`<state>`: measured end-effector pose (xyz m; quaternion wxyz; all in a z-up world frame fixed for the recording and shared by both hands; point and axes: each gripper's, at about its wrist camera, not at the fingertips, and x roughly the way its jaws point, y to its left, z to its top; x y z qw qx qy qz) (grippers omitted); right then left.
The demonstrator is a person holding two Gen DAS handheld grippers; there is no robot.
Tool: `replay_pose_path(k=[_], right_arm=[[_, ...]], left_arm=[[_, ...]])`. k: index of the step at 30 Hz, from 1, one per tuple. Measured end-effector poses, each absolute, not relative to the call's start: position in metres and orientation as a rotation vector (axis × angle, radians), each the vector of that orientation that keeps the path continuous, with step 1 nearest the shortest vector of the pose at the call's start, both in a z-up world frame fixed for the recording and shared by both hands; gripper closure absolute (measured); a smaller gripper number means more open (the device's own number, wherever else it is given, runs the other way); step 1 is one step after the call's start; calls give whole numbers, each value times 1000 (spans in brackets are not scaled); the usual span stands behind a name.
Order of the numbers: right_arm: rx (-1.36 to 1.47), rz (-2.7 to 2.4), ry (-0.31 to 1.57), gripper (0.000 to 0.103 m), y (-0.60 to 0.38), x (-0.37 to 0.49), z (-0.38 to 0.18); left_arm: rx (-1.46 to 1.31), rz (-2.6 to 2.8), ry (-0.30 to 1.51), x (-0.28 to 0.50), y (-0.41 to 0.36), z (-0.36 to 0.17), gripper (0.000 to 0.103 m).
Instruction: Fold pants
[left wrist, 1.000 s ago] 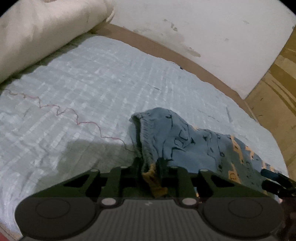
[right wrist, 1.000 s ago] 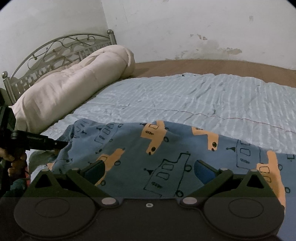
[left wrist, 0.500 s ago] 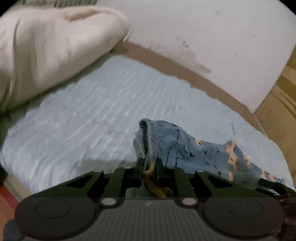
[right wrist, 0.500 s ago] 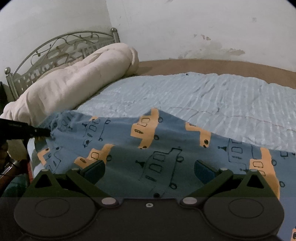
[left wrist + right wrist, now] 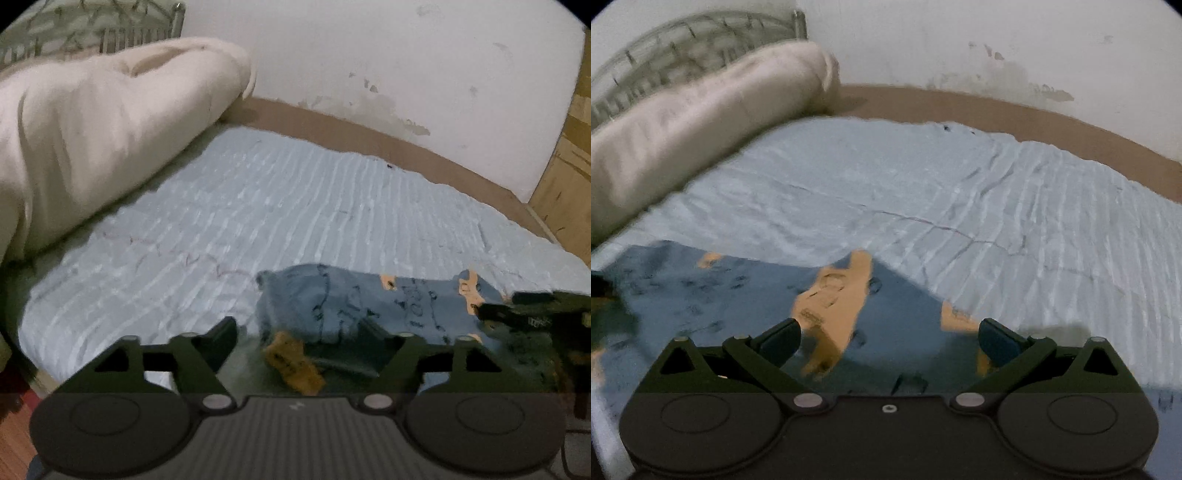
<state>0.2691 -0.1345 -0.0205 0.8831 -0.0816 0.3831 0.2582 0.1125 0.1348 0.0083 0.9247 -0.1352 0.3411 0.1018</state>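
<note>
Left gripper (image 5: 299, 328), jaws just sprung open off the blue truck-print cotton pants (image 5: 373, 306) at lower centre on the pale quilted bed (image 5: 295, 206), should lift clear while the open right gripper (image 5: 888, 338) smooths.

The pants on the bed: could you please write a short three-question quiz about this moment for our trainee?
1. True or false: the left gripper is clamped on the pants.
2. What does the pants' print show on the blue cloth? A) orange vehicles B) red flowers C) white stars
3. Fill in: the rolled cream comforter lies at the ___ end of the bed, on the light blue bedspread.

Key
1. False: its jaws have just been opening and stand wide, with the waistband edge and its yellow tag loose between them.
2. A.
3. Headboard: the metal headboard shows right behind it. The right gripper is open too, over the pants.
</note>
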Motion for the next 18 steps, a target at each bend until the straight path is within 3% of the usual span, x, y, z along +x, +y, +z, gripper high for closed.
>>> replay_pose_path(k=[10, 18], right_arm=[[-214, 309, 728, 1, -142, 315, -24], [-188, 365, 671, 1, -223, 228, -3]], left_arm=[[-193, 109, 649, 142, 77, 15, 2], [-119, -29, 646, 170, 15, 6, 1]])
